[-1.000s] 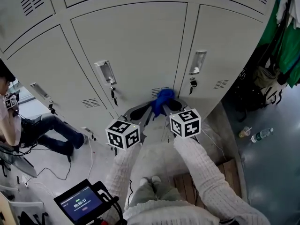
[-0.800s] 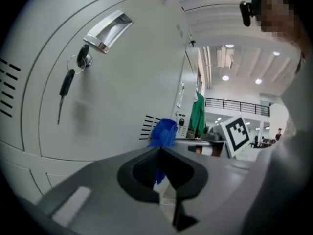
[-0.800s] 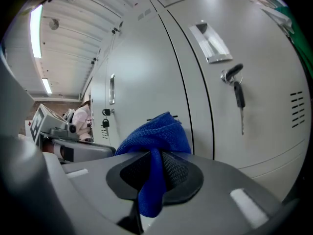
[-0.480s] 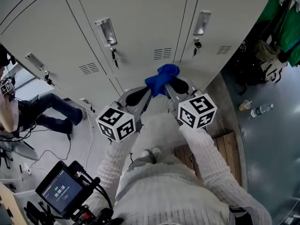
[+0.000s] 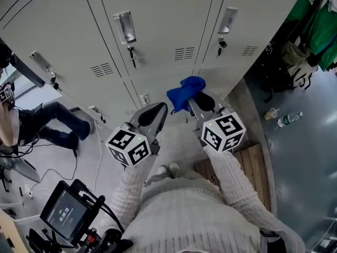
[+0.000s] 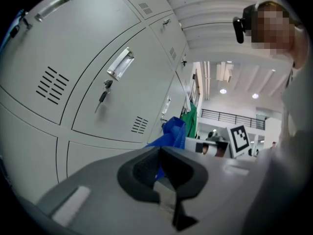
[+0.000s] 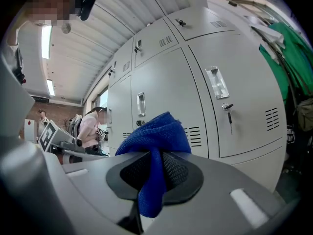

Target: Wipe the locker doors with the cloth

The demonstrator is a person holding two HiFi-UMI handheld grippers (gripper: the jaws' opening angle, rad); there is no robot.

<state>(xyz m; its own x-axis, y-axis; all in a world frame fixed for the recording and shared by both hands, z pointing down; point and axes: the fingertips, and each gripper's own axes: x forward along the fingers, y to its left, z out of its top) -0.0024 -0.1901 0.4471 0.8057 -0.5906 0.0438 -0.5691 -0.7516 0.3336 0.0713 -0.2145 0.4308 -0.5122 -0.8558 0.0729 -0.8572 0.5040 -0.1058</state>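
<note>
left gripper (image 5: 156, 111) has drawn off the cloth (image 5: 185, 90), fingers closed empty; right gripper (image 5: 196, 98) fingers pinch it near the locker doors (image 5: 168, 25), wiping seemingly unstarted.

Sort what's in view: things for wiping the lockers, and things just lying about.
For the job:
- blue cloth, pinched in the right claw
- grey locker doors
- left claw, shut on nothing

Lying about:
- plastic bottle and cup on the floor
- green clothes, hanging
- wooden boards
</note>
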